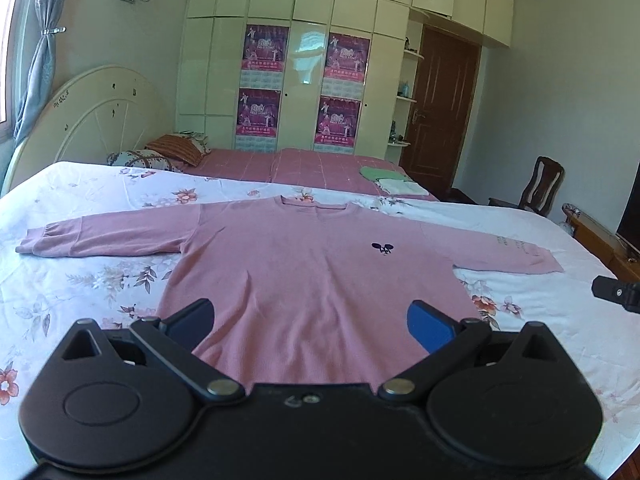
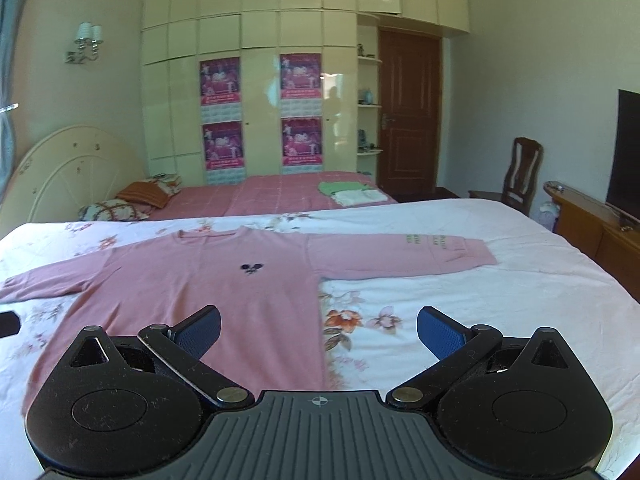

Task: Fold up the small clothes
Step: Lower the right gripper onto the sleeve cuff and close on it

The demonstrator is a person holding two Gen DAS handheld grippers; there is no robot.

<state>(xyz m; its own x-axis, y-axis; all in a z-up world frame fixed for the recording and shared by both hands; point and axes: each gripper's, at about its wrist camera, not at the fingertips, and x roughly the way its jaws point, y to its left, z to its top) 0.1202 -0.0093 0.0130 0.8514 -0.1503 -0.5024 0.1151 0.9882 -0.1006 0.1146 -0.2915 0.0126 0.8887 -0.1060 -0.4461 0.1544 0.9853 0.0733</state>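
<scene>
A pink long-sleeved sweater (image 1: 304, 264) lies flat, front up, on the floral bed sheet (image 1: 80, 292), both sleeves spread sideways and the collar far from me. It also shows in the right wrist view (image 2: 192, 288). My left gripper (image 1: 310, 326) is open and empty above the sweater's hem. My right gripper (image 2: 318, 330) is open and empty above the sweater's right hem edge and the sheet beside it. A tip of the right gripper shows at the right edge of the left wrist view (image 1: 616, 292).
A second bed with a pink cover (image 1: 304, 168) stands behind, holding folded green and white clothes (image 1: 390, 180) and pillows (image 1: 176, 148). A wardrobe (image 1: 280, 60) and door (image 1: 440, 108) are at the back. A chair (image 2: 516, 176), low cabinet (image 2: 588, 216) and TV (image 2: 628, 152) stand at the right.
</scene>
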